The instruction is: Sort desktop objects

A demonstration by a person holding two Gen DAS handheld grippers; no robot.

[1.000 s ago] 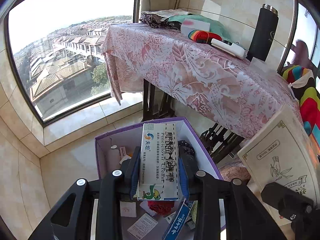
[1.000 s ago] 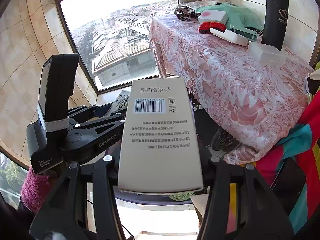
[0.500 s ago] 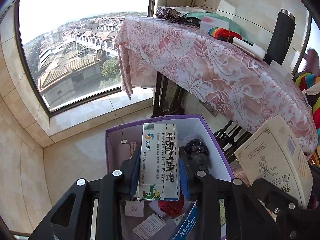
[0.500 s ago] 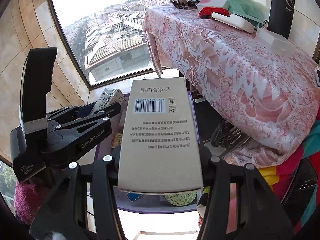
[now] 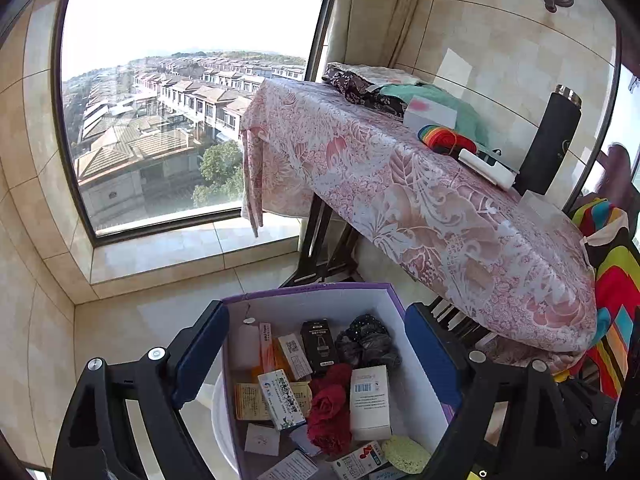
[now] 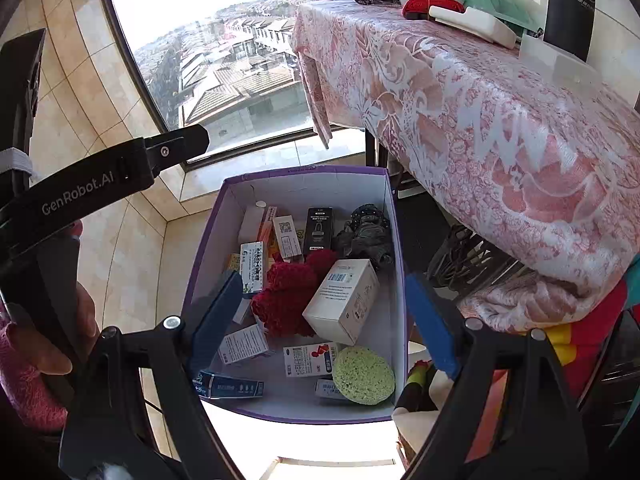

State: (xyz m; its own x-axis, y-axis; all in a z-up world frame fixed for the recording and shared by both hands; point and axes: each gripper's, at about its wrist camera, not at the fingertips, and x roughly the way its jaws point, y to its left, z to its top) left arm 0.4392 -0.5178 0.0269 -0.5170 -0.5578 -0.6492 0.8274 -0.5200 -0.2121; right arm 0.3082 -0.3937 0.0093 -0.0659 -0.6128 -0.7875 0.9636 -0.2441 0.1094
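Both tongs, left (image 5: pixel 316 356) and right (image 6: pixel 316 312), have just spread apart over the purple bin (image 6: pixel 308 172); nothing between them. White carton (image 6: pixel 342 300) and green-print medicine box (image 5: pixel 282 400) lie inside, dropped clear. Desk (image 5: pixel 400 184) far right keeps the unsorted items.

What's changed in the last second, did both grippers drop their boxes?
Yes. Both jaws have just opened: the left gripper dropped its medicine box and the right gripper its white box into the purple bin. The table items stayed put.
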